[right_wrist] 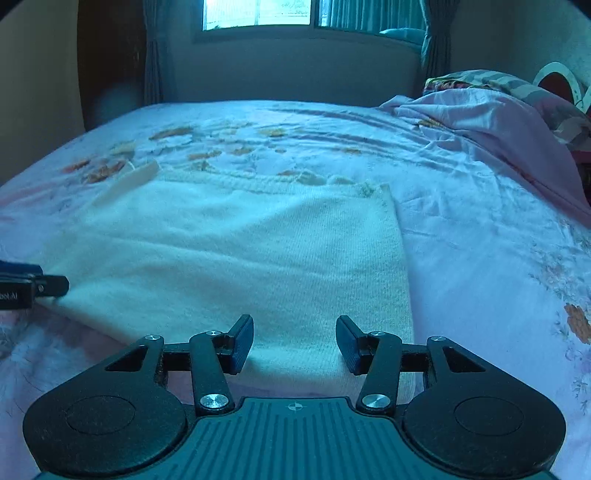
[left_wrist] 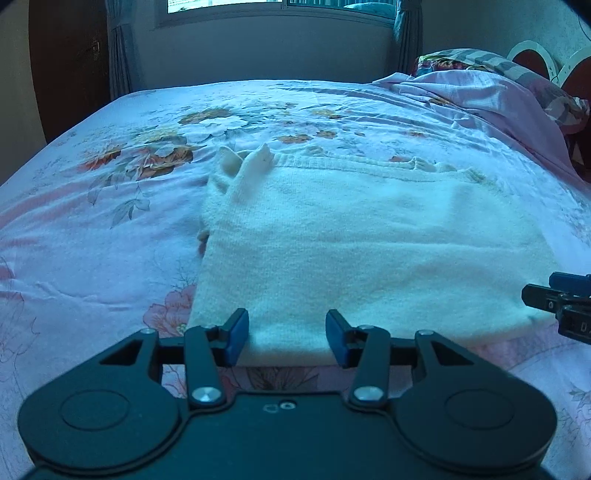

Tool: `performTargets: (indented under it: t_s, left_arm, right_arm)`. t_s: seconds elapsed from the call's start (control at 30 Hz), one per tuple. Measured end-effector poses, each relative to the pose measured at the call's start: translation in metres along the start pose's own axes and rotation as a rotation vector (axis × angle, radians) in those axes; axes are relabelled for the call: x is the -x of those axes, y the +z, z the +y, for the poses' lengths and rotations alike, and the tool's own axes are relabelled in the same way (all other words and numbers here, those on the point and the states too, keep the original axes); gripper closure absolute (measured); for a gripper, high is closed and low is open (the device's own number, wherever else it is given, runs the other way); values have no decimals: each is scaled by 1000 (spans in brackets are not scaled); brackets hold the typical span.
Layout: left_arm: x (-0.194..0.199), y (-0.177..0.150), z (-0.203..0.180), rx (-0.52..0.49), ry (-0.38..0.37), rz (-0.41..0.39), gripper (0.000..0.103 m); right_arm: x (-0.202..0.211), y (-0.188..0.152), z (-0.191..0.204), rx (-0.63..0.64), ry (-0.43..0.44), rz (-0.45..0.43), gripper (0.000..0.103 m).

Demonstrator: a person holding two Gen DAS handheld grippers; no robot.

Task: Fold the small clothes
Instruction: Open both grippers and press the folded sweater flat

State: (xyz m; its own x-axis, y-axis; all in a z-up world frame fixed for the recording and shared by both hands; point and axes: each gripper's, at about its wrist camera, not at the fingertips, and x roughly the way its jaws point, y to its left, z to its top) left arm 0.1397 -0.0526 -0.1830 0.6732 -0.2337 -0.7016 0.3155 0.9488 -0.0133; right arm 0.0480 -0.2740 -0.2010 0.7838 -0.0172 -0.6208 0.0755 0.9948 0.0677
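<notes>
A white knitted garment (left_wrist: pixel 351 240) lies flat on the flowered bedsheet (left_wrist: pixel 92 240), with a sleeve end (left_wrist: pixel 255 166) sticking up at its far left corner. My left gripper (left_wrist: pixel 287 339) is open at the garment's near edge, left of centre, with the hem between its blue pads and no pinch showing. In the right wrist view the same garment (right_wrist: pixel 240 251) fills the middle. My right gripper (right_wrist: pixel 294 343) is open over the near edge close to the right corner. Each gripper shows at the side of the other's view: the right (left_wrist: pixel 554 306), the left (right_wrist: pixel 37 288).
A crumpled pink cover (left_wrist: pixel 480 96) and a patterned pillow (left_wrist: pixel 461 61) are heaped at the bed's far right, by a round-patterned headboard (left_wrist: pixel 532 59). A window (right_wrist: pixel 258 14) with curtains and a dark door stand beyond the bed. Bare sheet (right_wrist: pixel 480 258) lies right of the garment.
</notes>
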Motion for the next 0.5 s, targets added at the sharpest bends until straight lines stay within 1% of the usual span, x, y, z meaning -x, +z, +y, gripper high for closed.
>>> performTargets:
  t_s: [0.1, 0.17, 0.2, 0.23, 0.3, 0.37, 0.4, 0.43, 0.47, 0.5]
  left_arm:
    - [-3, 1, -14, 9, -8, 7, 60]
    - [-7, -2, -22, -7, 4, 13, 58]
    - [-12, -4, -25, -18, 17, 31, 58]
    - [-14, -7, -25, -19, 21, 33, 58]
    - [-11, -6, -23, -6, 21, 38, 58]
    - [-8, -4, -19, 11, 18, 43, 58]
    - [-7, -5, -17, 15, 22, 42, 58]
    - [-7, -6, -16, 15, 25, 42, 57]
    - [-8, -7, -14, 16, 25, 44, 57]
    - [-8, -8, -12, 19, 21, 44, 56]
  right_arm:
    - [-4, -3, 9, -30, 10, 24, 54]
    - [-10, -8, 17, -19, -19, 39, 54]
    - [-17, -10, 19, -3, -31, 69, 54]
    - [-20, -11, 19, 1, -34, 77, 53]
    - [-17, -5, 18, -28, -29, 77, 53]
    - [-9, -3, 16, -45, -28, 45, 53]
    - [-8, -4, 15, -41, -44, 35, 52]
    - [-11, -6, 14, -37, -65, 48, 47]
    - [-17, -9, 11, -45, -80, 84, 46]
    - [-19, -11, 7, -64, -68, 86, 45]
